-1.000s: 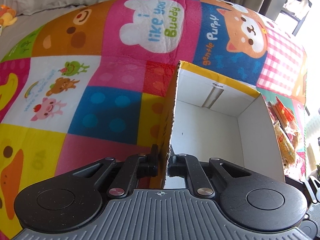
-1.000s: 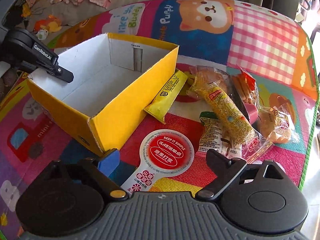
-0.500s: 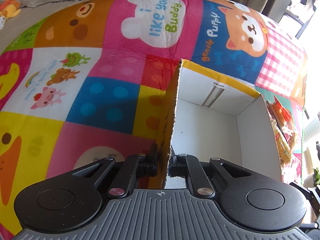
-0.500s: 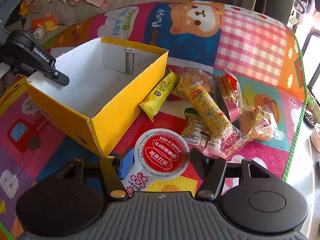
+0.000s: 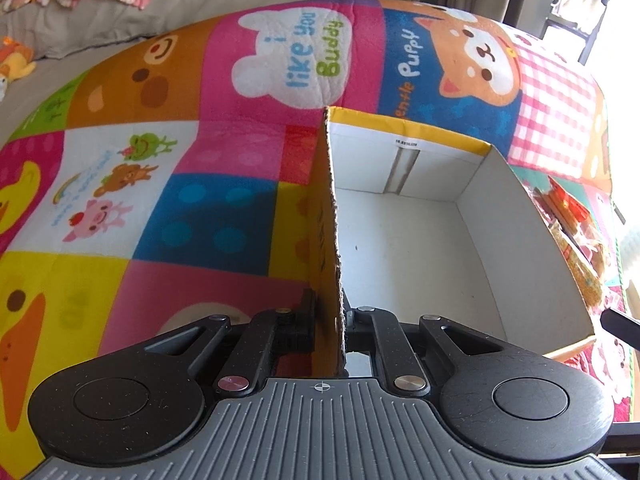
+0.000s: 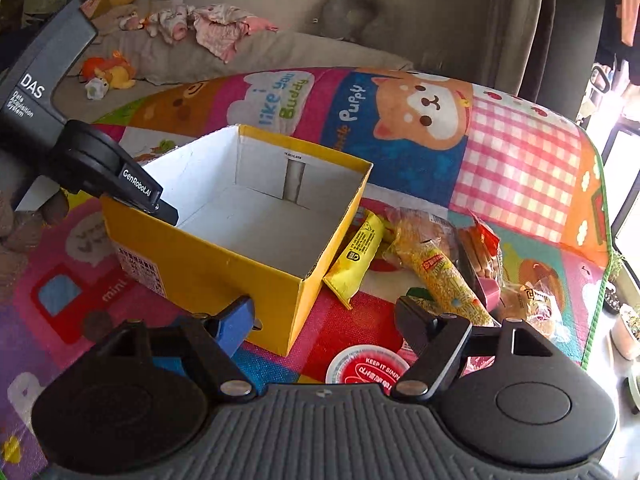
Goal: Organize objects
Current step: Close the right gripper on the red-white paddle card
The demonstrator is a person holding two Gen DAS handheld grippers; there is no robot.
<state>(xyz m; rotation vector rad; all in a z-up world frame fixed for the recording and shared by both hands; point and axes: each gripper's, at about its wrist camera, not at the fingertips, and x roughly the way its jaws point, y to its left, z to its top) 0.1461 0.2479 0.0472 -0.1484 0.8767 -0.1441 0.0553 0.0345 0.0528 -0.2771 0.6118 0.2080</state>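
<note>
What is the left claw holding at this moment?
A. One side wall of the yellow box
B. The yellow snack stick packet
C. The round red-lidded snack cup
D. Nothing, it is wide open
A. In the left wrist view, the left claw is shut on the cardboard side wall of the empty yellow box, one finger outside and one inside; the snacks lie on the mat beside the box.

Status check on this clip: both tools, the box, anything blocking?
Left tool shut on yellow box wall. Right tool opening, nothing between pads, above round red-lidded cup. Box empty; snack packets beside it. Nothing blocking.
</note>
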